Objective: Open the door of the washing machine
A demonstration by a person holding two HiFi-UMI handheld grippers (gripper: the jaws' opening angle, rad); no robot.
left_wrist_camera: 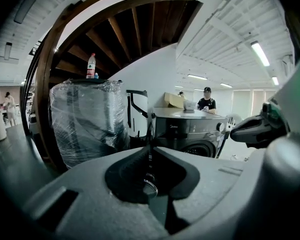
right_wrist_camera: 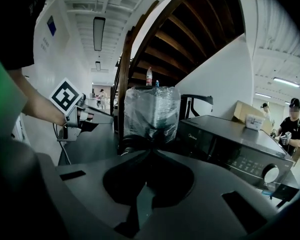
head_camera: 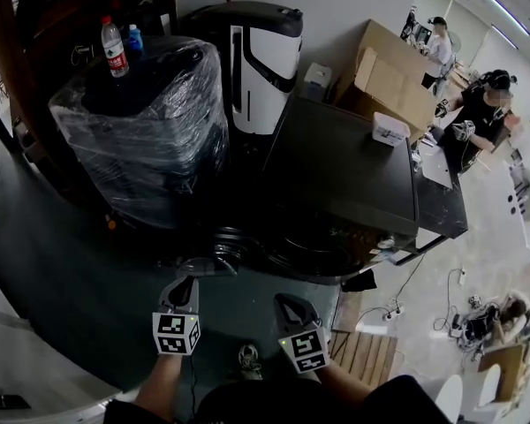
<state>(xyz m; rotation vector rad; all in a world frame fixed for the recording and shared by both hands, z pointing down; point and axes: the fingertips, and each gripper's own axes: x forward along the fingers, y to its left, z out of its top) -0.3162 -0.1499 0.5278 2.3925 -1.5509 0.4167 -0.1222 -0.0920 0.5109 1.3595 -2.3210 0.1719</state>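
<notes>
Left hand-held gripper (head_camera: 187, 283) and right hand-held gripper (head_camera: 287, 303) both have jaws closed together, holding nothing.

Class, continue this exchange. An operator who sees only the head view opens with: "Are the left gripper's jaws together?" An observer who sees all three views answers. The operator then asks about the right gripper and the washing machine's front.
Observer: Yes. In its own view the left gripper has its jaws together, with nothing between them.
Operator: And the right gripper?
Observer: Its view shows the same: jaws together, empty.
Operator: I mostly see the washing machine from above. What about its front?
Observer: The left gripper view shows the round door, which looks closed, and a knob above it to the right.
</notes>
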